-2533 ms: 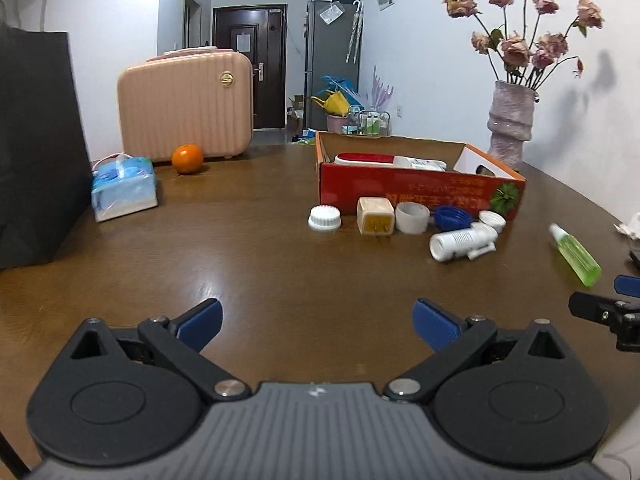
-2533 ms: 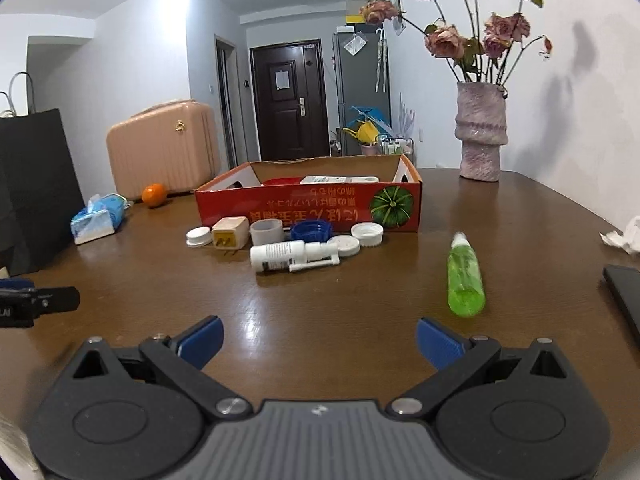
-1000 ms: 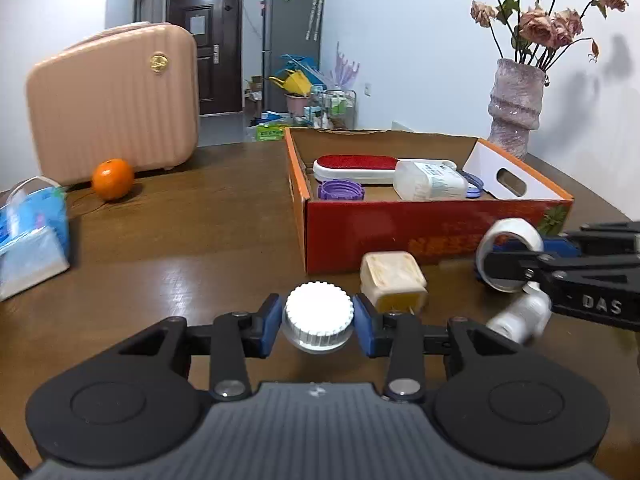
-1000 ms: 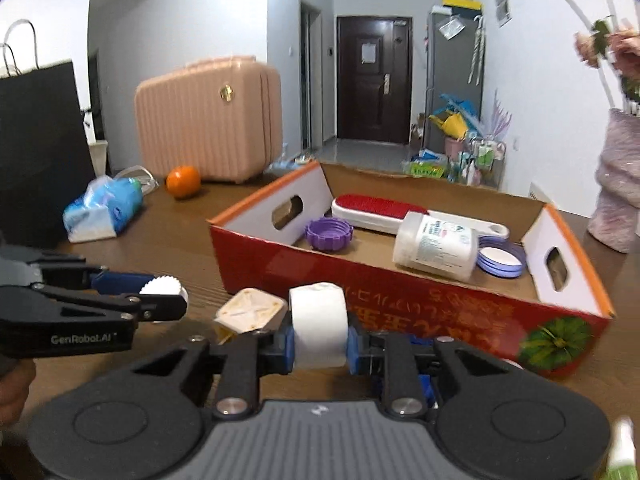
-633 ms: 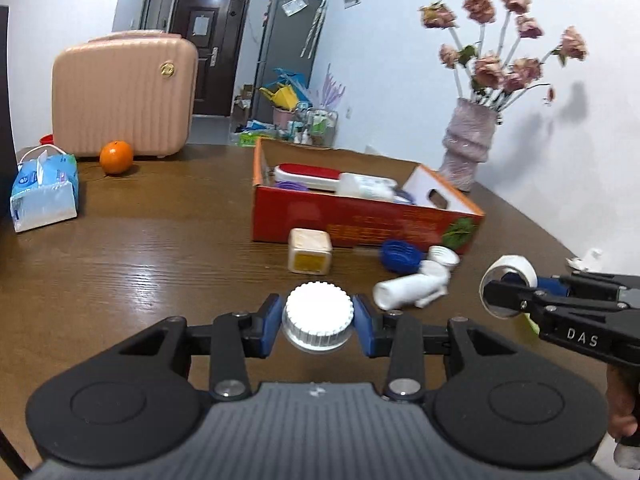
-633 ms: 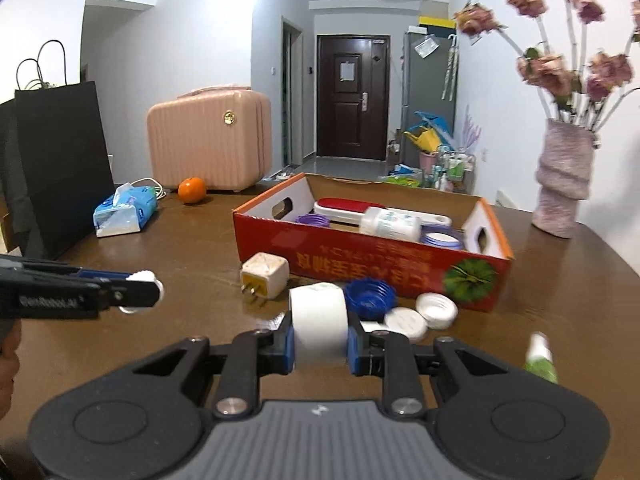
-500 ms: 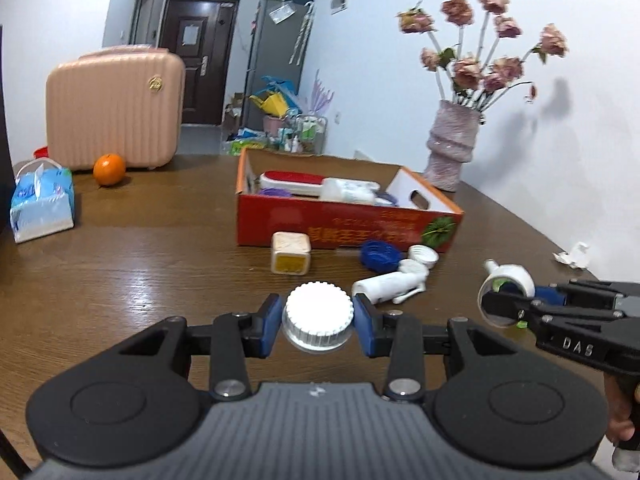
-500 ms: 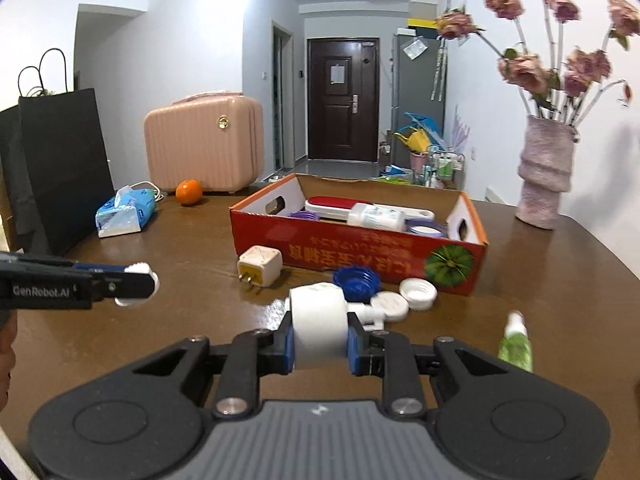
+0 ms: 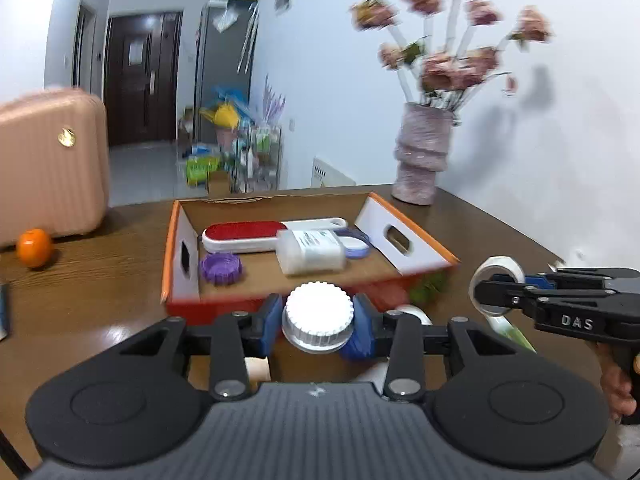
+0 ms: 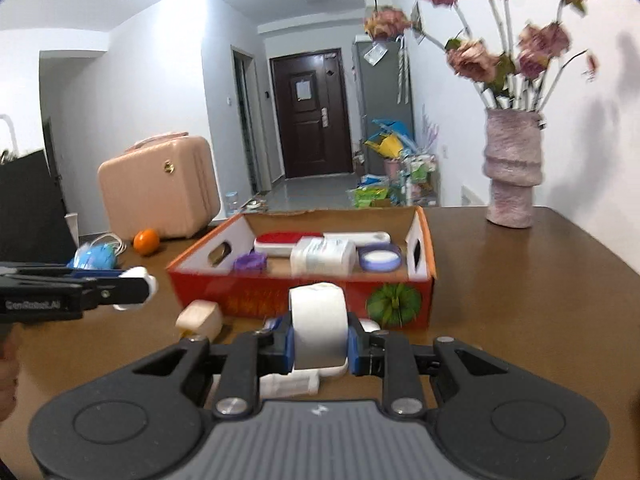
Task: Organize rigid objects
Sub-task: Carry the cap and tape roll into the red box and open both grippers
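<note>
My left gripper (image 9: pixel 318 322) is shut on a white ribbed cap (image 9: pixel 318 314), held above the table just in front of the red cardboard box (image 9: pixel 182 268). My right gripper (image 10: pixel 319 346) is shut on a white tape roll (image 10: pixel 318 318), also raised in front of the box (image 10: pixel 400 280). The roll shows in the left wrist view (image 9: pixel 496 286) to the right of the box. The box holds a red-and-white brush (image 9: pixel 248 236), a white bottle (image 9: pixel 312 250), a purple cap (image 9: pixel 221 267) and a lilac lid (image 10: pixel 379 258).
On the table in front of the box lie a cream plug adapter (image 10: pixel 200 318) and a white spray bottle (image 10: pixel 288 384). A vase of flowers (image 10: pixel 512 172) stands at the back right. An orange (image 10: pixel 146 241), a pink case (image 10: pixel 160 192) and a tissue pack (image 10: pixel 96 258) sit at the left.
Both grippers have moved forward toward the box, still holding the cap and the tape roll. The box now fills more of both views.
</note>
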`<action>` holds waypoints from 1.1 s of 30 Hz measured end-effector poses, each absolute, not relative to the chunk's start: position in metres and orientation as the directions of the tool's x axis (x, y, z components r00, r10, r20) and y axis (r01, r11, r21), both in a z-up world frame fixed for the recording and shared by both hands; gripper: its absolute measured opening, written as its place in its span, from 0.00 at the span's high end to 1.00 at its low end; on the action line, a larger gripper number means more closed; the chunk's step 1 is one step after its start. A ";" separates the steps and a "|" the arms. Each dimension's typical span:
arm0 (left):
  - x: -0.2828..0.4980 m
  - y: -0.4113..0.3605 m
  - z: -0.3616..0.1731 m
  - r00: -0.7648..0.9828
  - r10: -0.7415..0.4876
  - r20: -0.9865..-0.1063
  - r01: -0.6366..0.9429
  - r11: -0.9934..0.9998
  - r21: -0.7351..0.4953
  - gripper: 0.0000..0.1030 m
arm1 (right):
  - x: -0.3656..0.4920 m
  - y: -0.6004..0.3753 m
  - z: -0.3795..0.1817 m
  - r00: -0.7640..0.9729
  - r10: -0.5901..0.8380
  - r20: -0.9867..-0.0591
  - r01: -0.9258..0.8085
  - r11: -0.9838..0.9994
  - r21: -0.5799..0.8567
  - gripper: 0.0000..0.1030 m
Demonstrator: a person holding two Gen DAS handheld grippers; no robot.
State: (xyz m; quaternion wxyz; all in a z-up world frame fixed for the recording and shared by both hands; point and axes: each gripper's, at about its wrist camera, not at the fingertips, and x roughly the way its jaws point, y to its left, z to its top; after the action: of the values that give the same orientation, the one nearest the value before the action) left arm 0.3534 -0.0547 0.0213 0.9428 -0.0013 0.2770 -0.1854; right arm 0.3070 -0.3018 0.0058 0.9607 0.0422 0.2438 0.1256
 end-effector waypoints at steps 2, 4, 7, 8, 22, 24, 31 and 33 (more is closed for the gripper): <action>0.398 -0.062 0.018 0.763 -0.317 -0.564 0.323 0.942 -0.092 0.62 | 0.349 -0.304 0.009 0.841 0.251 -0.480 -0.218 0.968 0.123 0.77; 0.438 -0.068 0.015 0.760 -0.303 -0.575 0.317 0.945 -0.079 0.62 | 0.394 -0.306 0.008 0.811 0.255 -0.526 -0.214 0.967 0.139 0.77; 0.492 -0.078 0.004 0.734 -0.286 -0.616 0.295 0.951 -0.091 0.62 | 0.455 -0.305 -0.002 0.751 0.270 -0.603 -0.207 0.963 0.173 0.77; 0.505 -0.080 0.000 0.730 -0.264 -0.631 0.279 0.957 -0.077 0.62 | 0.471 -0.303 -0.006 0.731 0.273 -0.625 -0.214 0.962 0.169 0.77; 0.575 -0.082 -0.032 0.644 -0.224 -0.731 0.288 0.957 -0.039 0.39 | 0.547 -0.295 -0.032 0.639 0.213 -0.739 -0.232 0.970 0.080 0.50; 0.571 -0.078 -0.028 0.661 -0.221 -0.718 0.294 0.956 -0.024 0.39 | 0.540 -0.294 -0.021 0.682 0.198 -0.704 -0.239 0.970 0.042 0.38; 0.547 -0.061 0.006 0.699 -0.200 -0.687 0.271 0.963 -0.005 0.31 | 0.514 -0.300 0.031 0.750 0.178 -0.637 -0.235 0.972 -0.006 0.38; 0.532 -0.056 0.020 0.715 -0.183 -0.675 0.264 0.964 0.018 0.31 | 0.499 -0.304 0.046 0.760 0.171 -0.626 -0.229 0.973 -0.011 0.37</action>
State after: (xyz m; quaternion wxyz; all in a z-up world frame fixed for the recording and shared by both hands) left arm 0.5321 -0.0558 0.0197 0.9242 0.0564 0.3580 -0.1209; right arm 0.4992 -0.3038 0.0462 0.9372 -0.0436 0.3292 0.1068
